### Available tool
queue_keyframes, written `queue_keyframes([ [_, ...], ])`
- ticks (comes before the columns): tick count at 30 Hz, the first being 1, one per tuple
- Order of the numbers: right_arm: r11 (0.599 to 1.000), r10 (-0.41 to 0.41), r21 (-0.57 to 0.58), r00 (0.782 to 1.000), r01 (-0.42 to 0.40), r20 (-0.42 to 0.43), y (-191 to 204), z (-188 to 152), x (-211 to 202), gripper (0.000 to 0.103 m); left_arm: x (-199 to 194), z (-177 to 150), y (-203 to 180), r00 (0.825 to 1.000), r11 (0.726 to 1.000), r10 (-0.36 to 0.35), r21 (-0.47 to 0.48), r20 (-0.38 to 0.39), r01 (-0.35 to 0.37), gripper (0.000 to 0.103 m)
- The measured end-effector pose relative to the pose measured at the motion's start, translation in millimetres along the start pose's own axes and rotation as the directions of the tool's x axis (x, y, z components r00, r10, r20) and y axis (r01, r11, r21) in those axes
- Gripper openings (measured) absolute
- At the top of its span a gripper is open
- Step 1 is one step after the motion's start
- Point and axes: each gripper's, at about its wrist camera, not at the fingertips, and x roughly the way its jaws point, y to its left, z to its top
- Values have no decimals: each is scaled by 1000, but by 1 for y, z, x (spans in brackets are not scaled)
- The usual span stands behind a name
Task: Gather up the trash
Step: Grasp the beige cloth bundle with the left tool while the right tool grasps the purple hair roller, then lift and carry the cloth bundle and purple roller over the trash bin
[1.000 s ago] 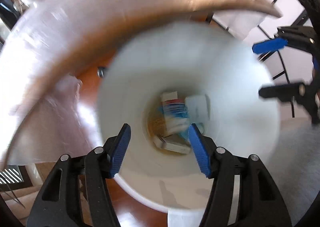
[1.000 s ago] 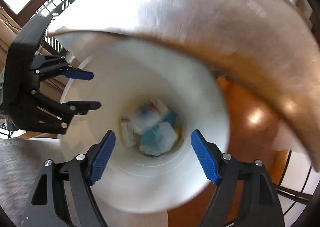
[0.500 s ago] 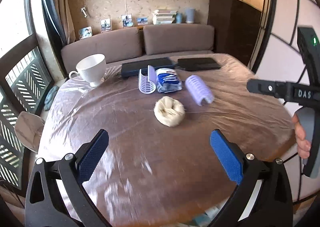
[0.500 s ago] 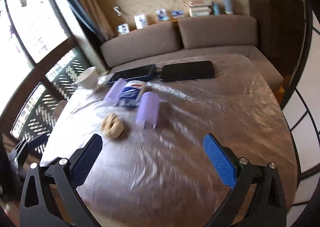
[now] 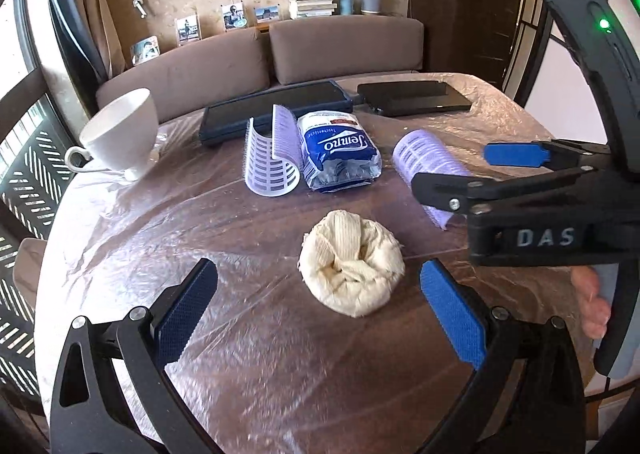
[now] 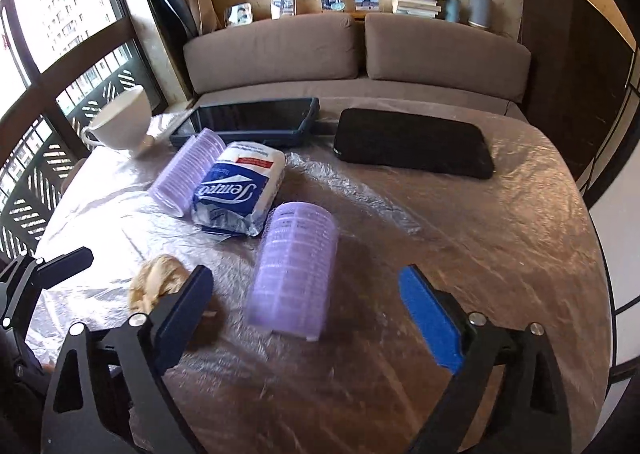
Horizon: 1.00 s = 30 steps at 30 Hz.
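Left view: left gripper (image 5: 318,314) spread wide, empty; cream wad (image 5: 351,263) just beyond pads, nearer than tissue pack (image 5: 338,152). Looks soft, light, crushable; pinch across the middle.

Right view: right gripper (image 6: 306,314) released, jaws just closing slightly, nothing pinched; purple roller (image 6: 294,268) between pads, just this side of pack. Looks light, stiff, prone to rolling; grip across the barrel.

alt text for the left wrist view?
Open left gripper hovers empty over a plastic-covered table, a cream cloth ball just ahead. Behind: tissue pack, two purple rollers, white cup; right gripper enters from right.
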Motion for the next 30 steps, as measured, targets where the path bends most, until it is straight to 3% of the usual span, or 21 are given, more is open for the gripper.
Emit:
queue_keyframes([
  [6, 999, -32, -37, 999, 31, -18, 6, 1, 18, 76, 7, 1, 5, 999, 999, -36, -34, 2, 36, 100],
  [10, 997, -38, -69, 999, 37, -11, 12, 2, 23, 68, 11, 3, 5, 998, 998, -57, -37, -16, 56, 86],
  [14, 992, -57, -112, 998, 57, 3, 18, 1, 21, 63, 14, 3, 5, 997, 997, -75, -37, -26, 74, 79],
  [19, 987, -51, -153, 998, 54, 20, 21, -2, 18, 44, 16, 3, 2, 997, 997, -72, -14, -33, 71, 56],
  [30, 992, 3, -123, 999, 2, 38, 16, 0, 3, 43, 7, 4, 6, 999, 998, -51, -33, -8, 51, 52],
])
